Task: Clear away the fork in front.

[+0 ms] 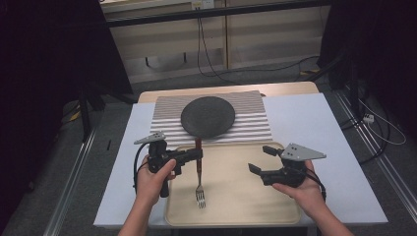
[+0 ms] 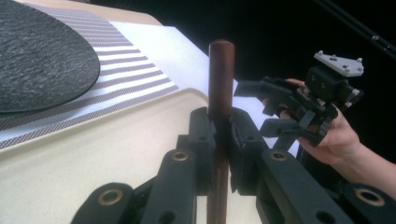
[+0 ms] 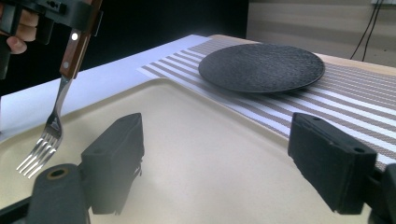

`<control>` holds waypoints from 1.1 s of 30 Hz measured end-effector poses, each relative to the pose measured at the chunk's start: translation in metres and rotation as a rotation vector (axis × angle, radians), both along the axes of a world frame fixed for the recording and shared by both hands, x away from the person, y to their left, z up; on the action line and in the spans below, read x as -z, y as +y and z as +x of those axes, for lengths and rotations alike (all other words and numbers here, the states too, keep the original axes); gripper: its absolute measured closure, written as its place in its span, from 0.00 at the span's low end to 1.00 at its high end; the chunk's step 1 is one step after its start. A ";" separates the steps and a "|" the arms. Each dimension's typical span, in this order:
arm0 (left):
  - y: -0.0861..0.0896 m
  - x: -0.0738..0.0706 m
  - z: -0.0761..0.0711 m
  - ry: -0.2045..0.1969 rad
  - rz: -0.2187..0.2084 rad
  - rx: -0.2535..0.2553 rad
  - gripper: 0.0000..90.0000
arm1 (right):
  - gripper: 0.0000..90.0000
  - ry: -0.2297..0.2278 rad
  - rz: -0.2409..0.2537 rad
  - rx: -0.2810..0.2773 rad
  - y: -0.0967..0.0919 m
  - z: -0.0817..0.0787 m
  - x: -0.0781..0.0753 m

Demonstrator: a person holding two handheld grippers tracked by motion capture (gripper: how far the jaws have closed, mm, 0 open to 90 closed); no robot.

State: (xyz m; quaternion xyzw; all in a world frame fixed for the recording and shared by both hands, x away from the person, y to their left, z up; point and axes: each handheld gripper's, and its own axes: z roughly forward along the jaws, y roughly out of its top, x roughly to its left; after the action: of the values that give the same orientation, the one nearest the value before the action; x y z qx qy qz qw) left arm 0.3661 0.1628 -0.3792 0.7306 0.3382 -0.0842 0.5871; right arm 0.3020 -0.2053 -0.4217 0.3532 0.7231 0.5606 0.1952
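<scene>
A fork with a dark red-brown handle and steel tines hangs above the beige tray. My left gripper is shut on the handle, which stands up between its jaws in the left gripper view, fork handle. In the right gripper view the fork is lifted, tines down, clear of the tray. My right gripper is open over the tray's right part with nothing between its fingers. A dark round plate lies on a striped placemat behind the tray.
A white sheet covers the table under the tray and placemat. The table's edges drop to a grey floor with cables at the back. Dark stands flank both sides.
</scene>
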 end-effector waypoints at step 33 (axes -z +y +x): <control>0.036 0.023 0.008 0.041 0.052 -0.025 0.89 | 0.18 0.001 -0.011 0.045 -0.032 -0.012 0.003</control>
State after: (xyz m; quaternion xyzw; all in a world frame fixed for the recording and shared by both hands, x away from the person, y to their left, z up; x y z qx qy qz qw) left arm 0.3741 0.1990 -0.4023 0.7393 0.3615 -0.0831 0.5619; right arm 0.2899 -0.2376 -0.4243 0.3684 0.7183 0.5518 0.2094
